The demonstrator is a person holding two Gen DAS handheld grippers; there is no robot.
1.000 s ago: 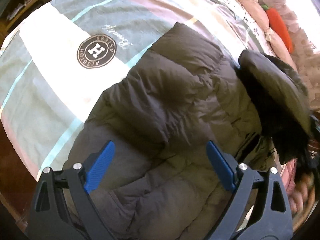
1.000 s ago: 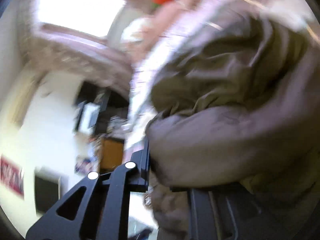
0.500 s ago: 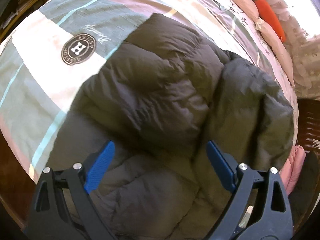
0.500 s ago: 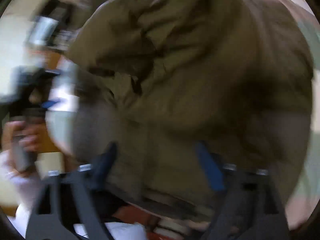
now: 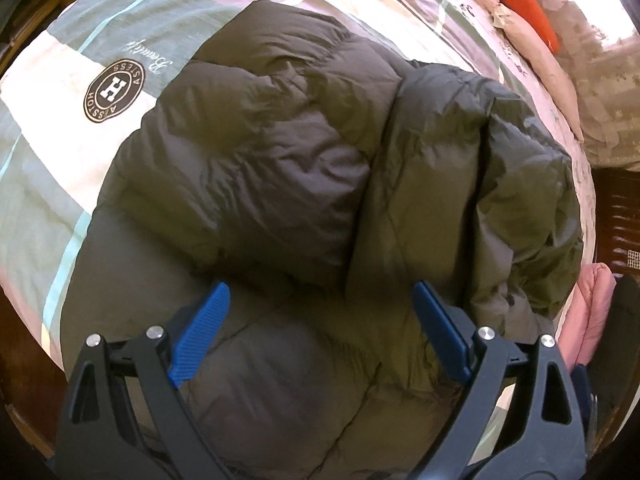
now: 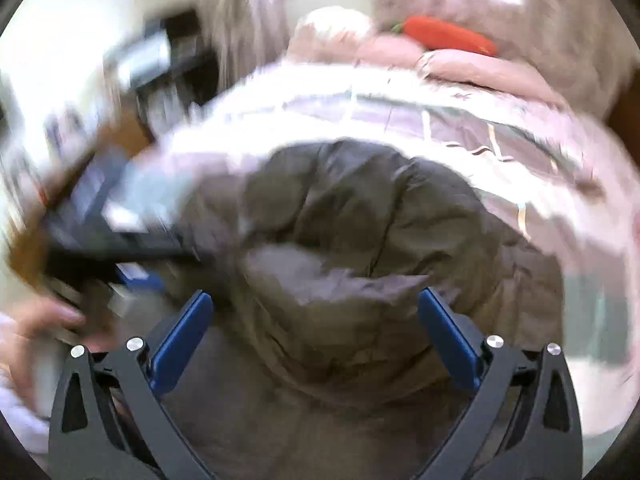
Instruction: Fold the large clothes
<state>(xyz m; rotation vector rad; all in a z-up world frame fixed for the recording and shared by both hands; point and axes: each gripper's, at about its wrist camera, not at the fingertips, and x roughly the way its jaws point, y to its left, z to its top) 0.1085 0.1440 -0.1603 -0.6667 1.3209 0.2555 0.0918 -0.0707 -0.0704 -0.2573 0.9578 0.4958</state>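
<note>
Blue ribbed pads on the right gripper [image 6: 316, 336] are spreading wide at this moment, with nothing pinched between them; the padded jacket [image 6: 360, 248] only lies below the gap. That reads as a letting-go: the side panel seems to have been laid over the body, so the grip is no longer needed. The left gripper [image 5: 320, 332] likewise stands wide apart above the cloth, its pads [image 5: 200, 332] touching nothing, probably hovering to take the next fold.

Outward from both, the jacket is a dark olive-brown puffer, quilted in fat channels with a slight sheen. In the left wrist view one panel [image 5: 472, 184] is doubled over the middle, so the bundle looks narrowed but still lumpy. It lies on the bed [image 5: 52, 152], towards the near edge and clear of the round printed emblem [image 5: 114, 92]. Pink pillows [image 5: 532, 48] and a carrot toy [image 5: 524, 4] line the far edge. The right wrist view is badly blurred.
</note>
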